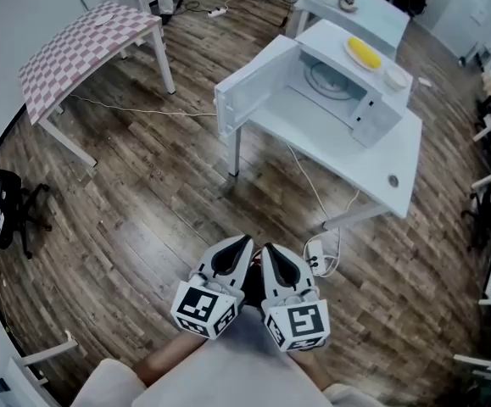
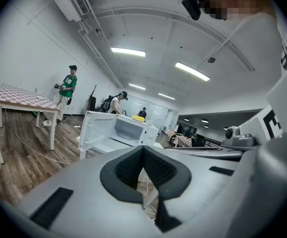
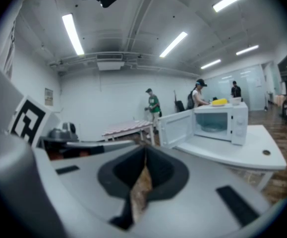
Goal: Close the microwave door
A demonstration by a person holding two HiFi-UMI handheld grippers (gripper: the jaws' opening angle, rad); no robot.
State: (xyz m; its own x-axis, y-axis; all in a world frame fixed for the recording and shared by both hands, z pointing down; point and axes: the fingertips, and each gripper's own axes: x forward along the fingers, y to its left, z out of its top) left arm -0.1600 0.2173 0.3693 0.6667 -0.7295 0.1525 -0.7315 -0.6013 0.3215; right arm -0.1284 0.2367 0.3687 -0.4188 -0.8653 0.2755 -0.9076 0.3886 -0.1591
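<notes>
Wood floor (image 1: 143, 202); microwave door (image 1: 247, 98) open at twelve o'clock.
My closed, empty left gripper (image 1: 242, 244) and right gripper (image 1: 268, 249) could slam it by overpushing.

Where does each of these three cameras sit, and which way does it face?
Head view: on the head, facing steeply down at the floor; left gripper, right gripper, a forearm; microwave ahead, door open.
Left gripper view: on the left gripper, along its shut jaws toward the microwave; white shirt, right gripper alongside.
Right gripper view: on the right gripper, toward the microwave; left gripper at left.
Shared: both gripper views show the open microwave and checkered table.
</notes>
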